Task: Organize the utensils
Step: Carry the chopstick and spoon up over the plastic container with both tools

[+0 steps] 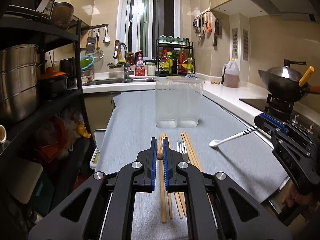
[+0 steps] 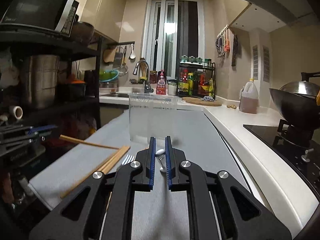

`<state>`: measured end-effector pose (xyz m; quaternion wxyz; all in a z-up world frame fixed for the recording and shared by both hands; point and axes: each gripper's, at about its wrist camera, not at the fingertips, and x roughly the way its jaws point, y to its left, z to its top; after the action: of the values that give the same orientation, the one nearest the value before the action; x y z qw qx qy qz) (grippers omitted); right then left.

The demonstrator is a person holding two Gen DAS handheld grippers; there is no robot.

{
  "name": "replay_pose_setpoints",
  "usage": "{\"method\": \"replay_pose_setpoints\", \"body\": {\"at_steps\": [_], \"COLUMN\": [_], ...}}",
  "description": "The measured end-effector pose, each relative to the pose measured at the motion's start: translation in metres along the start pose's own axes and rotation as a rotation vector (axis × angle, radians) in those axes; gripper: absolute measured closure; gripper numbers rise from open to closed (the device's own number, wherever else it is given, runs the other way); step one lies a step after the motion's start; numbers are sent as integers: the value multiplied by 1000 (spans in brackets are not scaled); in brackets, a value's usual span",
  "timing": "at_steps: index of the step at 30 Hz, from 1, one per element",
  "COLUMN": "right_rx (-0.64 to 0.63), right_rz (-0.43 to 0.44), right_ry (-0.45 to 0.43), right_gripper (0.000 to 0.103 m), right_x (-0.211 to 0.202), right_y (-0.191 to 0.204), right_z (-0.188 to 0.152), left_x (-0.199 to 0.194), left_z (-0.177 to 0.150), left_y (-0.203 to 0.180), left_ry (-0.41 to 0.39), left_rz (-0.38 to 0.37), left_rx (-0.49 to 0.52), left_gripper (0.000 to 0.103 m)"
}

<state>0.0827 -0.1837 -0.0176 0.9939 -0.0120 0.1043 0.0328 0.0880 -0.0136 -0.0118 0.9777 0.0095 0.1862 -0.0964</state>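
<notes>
step: both picks done, stuff's in the air
left tool (image 1: pixel 159 146): clamped on chopstick (image 1: pixel 160 157)
right tool (image 2: pixel 160 147): pinching white spoon (image 2: pixel 161 160)
next: carry both over the clear container (image 1: pixel 178 102), drop in upright

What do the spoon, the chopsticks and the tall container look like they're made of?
Spoon: glossy white, probably ceramic or melamine, with dark stripes on the handle. Chopsticks: matte tan, likely bamboo or wood, with a round end face showing on the one gripped. Container: frosted, translucent, most likely plastic; the cloth behind it shows through.
</notes>
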Motion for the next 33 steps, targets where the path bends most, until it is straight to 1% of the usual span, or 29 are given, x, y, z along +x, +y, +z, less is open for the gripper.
{"method": "replay_pose_setpoints", "body": {"at_steps": [5,8,13,16,21,26,30,33], "right_rx": [46,46,47,49,33,52,43,35], "right_rz": [19,20,40,56,69,77,80,82], "right_ry": [12,38,100,118,126,156,150,137], "right_gripper": [94,95,95,96,98,98,98,98], "right_x": [11,20,41,52,68,79,80,82], "right_y": [-5,-6,-12,-16,-21,-30,-34,-37], "right_z": [17,29,54,69,87,93,105,121], "left_x": [1,3,14,24,35,44,46,45], "left_z": [12,21,46,62,85,102,121,140], "left_y": [2,2,10,16,23,22,21,21], "left_ry": [-15,-14,19,47,72,96,108,107], "left_rz": [-3,-5,-27,-52,-74,-88,-101,-109], "left_rx": [-4,-2,-12,-11,5,31,54,67], "left_gripper": [97,97,97,97,97,97,97,97]}}
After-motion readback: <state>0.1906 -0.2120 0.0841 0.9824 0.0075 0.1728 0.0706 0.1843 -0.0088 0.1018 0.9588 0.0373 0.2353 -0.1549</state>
